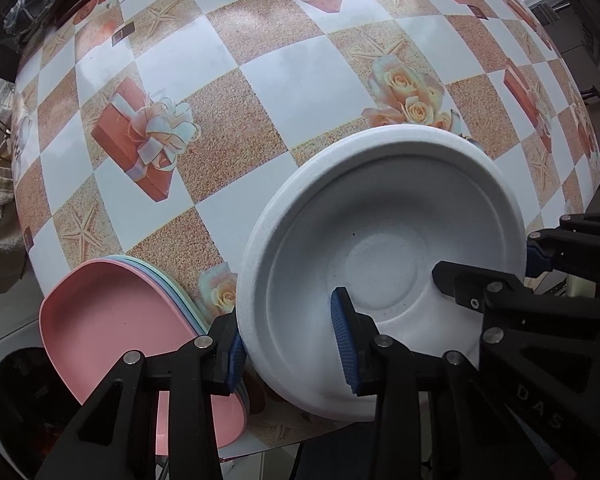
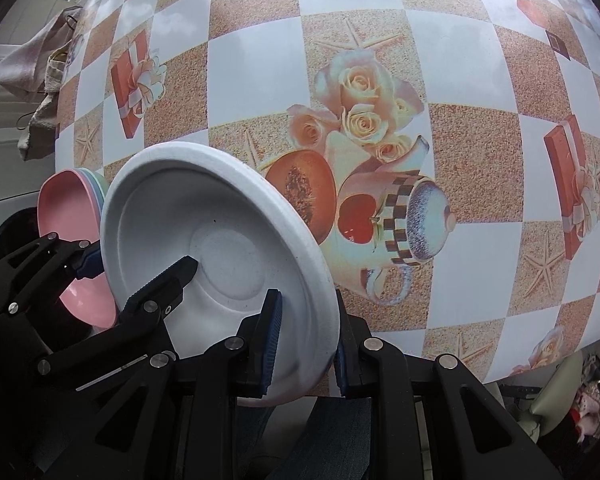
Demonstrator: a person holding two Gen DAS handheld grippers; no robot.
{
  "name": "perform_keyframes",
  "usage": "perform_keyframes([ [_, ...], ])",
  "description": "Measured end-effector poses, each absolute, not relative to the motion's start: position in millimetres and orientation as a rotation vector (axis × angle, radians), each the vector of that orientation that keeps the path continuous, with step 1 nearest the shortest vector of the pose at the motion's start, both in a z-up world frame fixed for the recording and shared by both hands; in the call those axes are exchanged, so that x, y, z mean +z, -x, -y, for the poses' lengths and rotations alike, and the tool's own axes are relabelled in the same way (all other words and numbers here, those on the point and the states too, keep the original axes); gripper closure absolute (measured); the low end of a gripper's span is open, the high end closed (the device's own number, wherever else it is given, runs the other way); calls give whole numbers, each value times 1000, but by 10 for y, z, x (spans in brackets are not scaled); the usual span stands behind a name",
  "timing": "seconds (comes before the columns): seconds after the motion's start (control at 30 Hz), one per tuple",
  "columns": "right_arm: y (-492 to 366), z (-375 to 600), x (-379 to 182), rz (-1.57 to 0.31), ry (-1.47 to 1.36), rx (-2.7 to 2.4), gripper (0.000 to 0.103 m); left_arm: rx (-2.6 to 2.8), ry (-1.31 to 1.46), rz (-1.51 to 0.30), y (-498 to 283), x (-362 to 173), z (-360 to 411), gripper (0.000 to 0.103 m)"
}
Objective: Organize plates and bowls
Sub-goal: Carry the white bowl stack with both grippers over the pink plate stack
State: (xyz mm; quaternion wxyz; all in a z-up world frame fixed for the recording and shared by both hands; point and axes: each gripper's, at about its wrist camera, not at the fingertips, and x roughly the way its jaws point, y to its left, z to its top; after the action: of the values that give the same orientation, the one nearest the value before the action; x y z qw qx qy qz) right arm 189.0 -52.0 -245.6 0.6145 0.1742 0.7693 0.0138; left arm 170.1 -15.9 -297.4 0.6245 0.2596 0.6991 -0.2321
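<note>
1. My left gripper (image 1: 290, 346) pinches the white bowl (image 1: 384, 240) at its near-left rim.
2. My right gripper (image 2: 306, 344) clamps its opposite rim.
3. The bowl is tilted above the checkered tablecloth (image 1: 260, 80), just beside the stacked pink plates (image 1: 112, 320).

Left gripper (image 1: 290, 340) pointed steeply downward, its jaws closed across the rim of the white bowl (image 1: 380, 216), one blue pad outside the wall and one inside. Right gripper (image 2: 306, 340) likewise angled down, its jaws clamped on the opposite rim.
</note>
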Motion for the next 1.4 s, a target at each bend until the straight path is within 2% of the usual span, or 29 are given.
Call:
perform_keyframes([
  [0.67,-2046,189,-1934,-1685,-244,88,77,-474,-486,-1495,-1895,-2092,-207,61],
  [0.93,-2276,-187,-1704,-1668,-134,168,77,-394,-390,-1490,-2000,-1962,-686,61],
  [1.4,-2396,-932,-1792,-1686,-11,314,77,-252,-294,-1506,-2009,-1967,-1378,61],
])
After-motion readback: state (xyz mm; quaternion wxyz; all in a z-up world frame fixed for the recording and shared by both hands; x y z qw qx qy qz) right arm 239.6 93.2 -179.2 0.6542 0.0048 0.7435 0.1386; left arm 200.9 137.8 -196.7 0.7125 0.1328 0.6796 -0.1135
